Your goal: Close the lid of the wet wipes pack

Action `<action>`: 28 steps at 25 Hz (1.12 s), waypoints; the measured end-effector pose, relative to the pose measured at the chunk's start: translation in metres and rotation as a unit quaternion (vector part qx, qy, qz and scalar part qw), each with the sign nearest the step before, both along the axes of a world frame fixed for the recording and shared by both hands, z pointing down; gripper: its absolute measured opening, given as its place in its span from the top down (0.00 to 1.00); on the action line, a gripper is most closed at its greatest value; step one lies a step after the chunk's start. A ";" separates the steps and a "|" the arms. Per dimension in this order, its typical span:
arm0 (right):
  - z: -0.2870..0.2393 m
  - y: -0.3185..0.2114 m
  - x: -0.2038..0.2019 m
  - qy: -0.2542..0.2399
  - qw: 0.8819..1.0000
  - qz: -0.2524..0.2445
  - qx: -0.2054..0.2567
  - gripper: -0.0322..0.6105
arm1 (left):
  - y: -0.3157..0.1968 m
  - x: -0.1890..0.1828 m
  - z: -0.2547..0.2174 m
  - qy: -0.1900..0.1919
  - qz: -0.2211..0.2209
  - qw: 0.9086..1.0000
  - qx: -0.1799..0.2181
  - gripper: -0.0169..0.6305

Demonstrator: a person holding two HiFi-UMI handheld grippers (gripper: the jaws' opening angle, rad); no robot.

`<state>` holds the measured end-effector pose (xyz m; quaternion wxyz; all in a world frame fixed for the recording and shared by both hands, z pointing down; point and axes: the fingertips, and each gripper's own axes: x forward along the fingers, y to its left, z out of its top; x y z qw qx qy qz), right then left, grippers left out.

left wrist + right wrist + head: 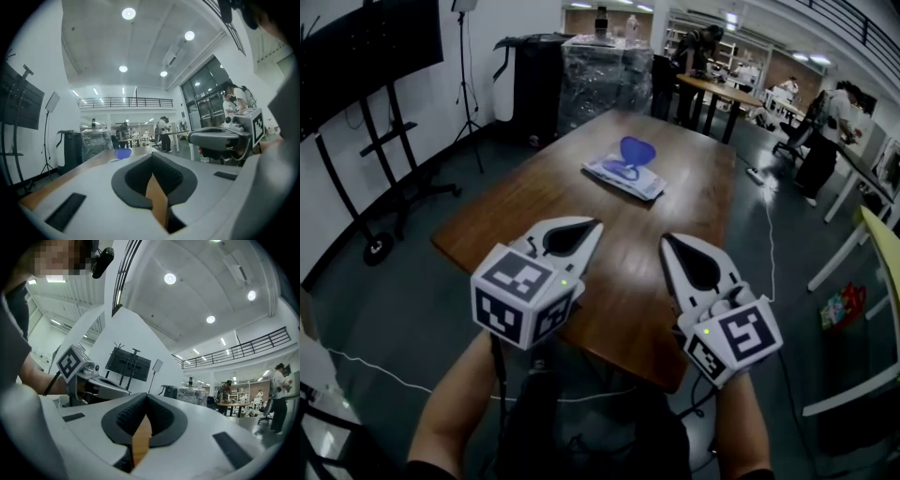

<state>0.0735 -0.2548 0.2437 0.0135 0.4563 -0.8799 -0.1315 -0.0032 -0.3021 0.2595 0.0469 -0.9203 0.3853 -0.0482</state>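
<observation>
Well beyond left tongs and right tongs lies the wipes pack.

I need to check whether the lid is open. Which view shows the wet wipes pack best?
The head view: the wet wipes pack lies whole on the wooden table, its blue lid standing open. The left gripper view catches only the lid, small and far off. The right gripper view does not show it.
</observation>
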 end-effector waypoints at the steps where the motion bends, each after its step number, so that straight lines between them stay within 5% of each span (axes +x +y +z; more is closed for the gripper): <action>1: 0.002 -0.008 0.001 -0.003 1.000 0.000 -0.006 0.94 | -0.005 0.000 0.002 -0.006 -0.002 1.000 -0.002 0.96; 15: 0.001 -0.157 0.029 -0.009 0.996 -0.003 -0.085 0.93 | -0.122 0.011 0.013 -0.095 -0.027 0.995 -0.006 0.96; 19: 0.018 -0.213 0.042 0.008 0.993 0.002 -0.119 0.75 | -0.155 0.023 0.022 -0.113 -0.027 0.993 -0.012 0.96; 28: 0.061 -0.348 0.075 -0.021 0.978 0.042 -0.202 0.57 | -0.205 0.029 0.033 -0.096 -0.026 0.995 -0.024 0.96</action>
